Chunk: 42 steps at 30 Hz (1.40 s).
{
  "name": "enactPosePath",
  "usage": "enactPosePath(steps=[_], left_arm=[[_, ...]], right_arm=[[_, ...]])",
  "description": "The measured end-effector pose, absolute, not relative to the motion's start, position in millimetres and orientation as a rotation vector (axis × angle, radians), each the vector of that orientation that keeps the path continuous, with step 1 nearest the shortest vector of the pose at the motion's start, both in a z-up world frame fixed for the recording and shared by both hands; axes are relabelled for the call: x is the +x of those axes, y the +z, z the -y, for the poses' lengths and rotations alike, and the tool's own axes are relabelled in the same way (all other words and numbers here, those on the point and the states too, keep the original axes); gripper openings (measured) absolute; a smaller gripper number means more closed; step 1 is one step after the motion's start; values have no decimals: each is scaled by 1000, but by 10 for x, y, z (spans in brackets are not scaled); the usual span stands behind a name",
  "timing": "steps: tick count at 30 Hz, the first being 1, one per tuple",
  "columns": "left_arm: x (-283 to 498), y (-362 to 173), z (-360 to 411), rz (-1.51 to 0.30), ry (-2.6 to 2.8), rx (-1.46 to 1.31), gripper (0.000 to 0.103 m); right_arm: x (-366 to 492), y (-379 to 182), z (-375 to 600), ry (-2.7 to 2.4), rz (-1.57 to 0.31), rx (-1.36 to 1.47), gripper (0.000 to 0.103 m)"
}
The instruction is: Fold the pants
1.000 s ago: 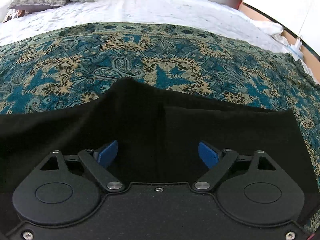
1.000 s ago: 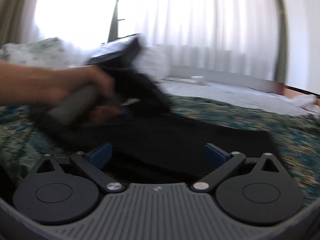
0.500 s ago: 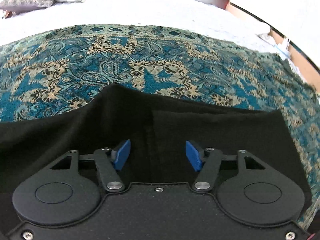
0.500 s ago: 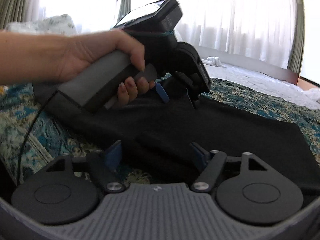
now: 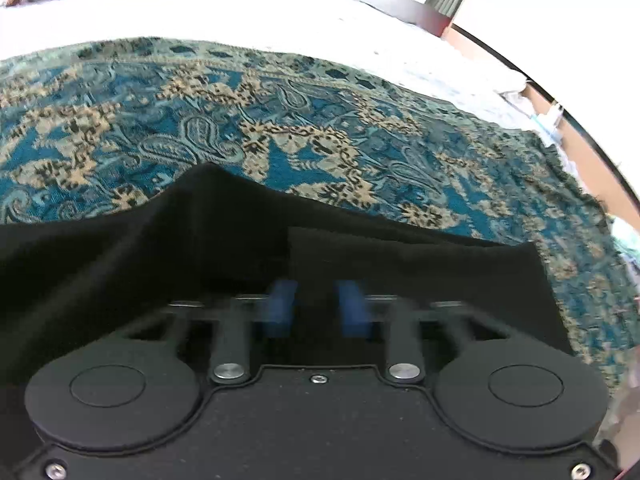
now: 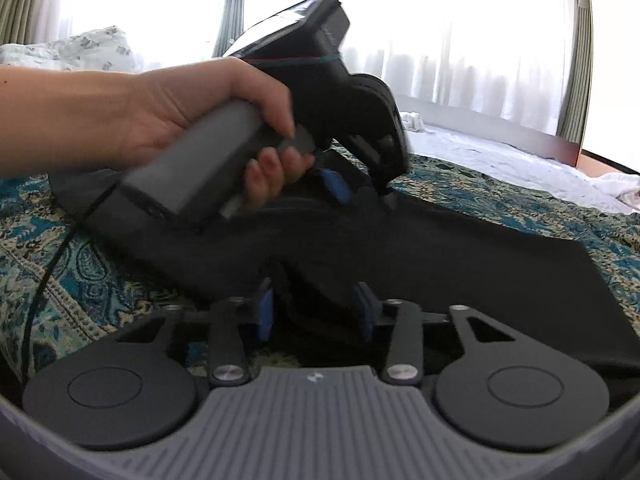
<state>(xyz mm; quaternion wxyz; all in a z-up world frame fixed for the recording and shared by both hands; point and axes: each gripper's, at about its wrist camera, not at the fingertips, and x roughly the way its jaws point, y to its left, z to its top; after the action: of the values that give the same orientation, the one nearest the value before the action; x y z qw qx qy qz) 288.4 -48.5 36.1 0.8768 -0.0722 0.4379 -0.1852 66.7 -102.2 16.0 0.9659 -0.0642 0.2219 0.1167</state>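
Bedspread: teal and tan paisley bedspread [image 5: 280, 120] lies over the bed, with white sheet [image 5: 320, 20] beyond its far edge.
Window side: sheer white curtains [image 6: 460, 40] fill the background in the right wrist view, very bright.
Pants: black pants [image 5: 400, 264] lie on the bedspread near the cameras; in the right wrist view they stretch from the left gripper toward the lower right [image 6: 440, 264].
Pants edges: far edge rises to a peak at the left and runs down to a squared corner at the right; one layer overlaps another with a straight vertical edge near the middle.
Left gripper: left gripper [image 5: 316, 308] has its blue pads [image 5: 280, 304] drawn close together with a narrow gap; dark cloth lies between and under them, but blur hides whether they pinch it.
Left hand: left hand [image 6: 192, 108] wraps the grey handle, seen from the right wrist camera.
Right gripper: right gripper [image 6: 316, 312] has its pads partly closed around a raised fold of the pants, gap visible, not pressed together.
Open room: bare bedspread lies beyond the pants' far edge and to the right of the squared corner.
Cable: black cable [image 6: 44, 280] trails from the left gripper's handle over the bedspread at the left.
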Motion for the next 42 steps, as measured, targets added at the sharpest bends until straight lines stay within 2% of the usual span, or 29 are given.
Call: enactPosePath(steps=[2,5,29,31,33,34,35,37,42], left_arm=[[2873,367,467,-890,-377,-174,5],[2850,434,411,-847,-374,-182,5],[2782,275,111,-796,-296,-123,7],[2780,287,107,-799,-295,-127,8],[2777,304,104,-803,-290,-130,12],[2769,315,101,-805,-287,-132,13],[2755,327,91,-805,-285,-135,15],[2699,358,74,-798,-273,-134,17],[2477,446,31,-753,-240,-52,39]], right_arm=[[704,166,1020,236,-452,-110,16],[758,205,1007,238,-445,-93,12],[921,109,798,332,-455,-141,11],[908,130,792,336,-451,-150,14],[873,156,801,351,-446,-150,25],[859,174,812,353,-441,-149,31],[841,193,827,352,-439,-147,44],[797,220,868,359,-432,-142,46],[643,309,952,337,-410,-147,54]])
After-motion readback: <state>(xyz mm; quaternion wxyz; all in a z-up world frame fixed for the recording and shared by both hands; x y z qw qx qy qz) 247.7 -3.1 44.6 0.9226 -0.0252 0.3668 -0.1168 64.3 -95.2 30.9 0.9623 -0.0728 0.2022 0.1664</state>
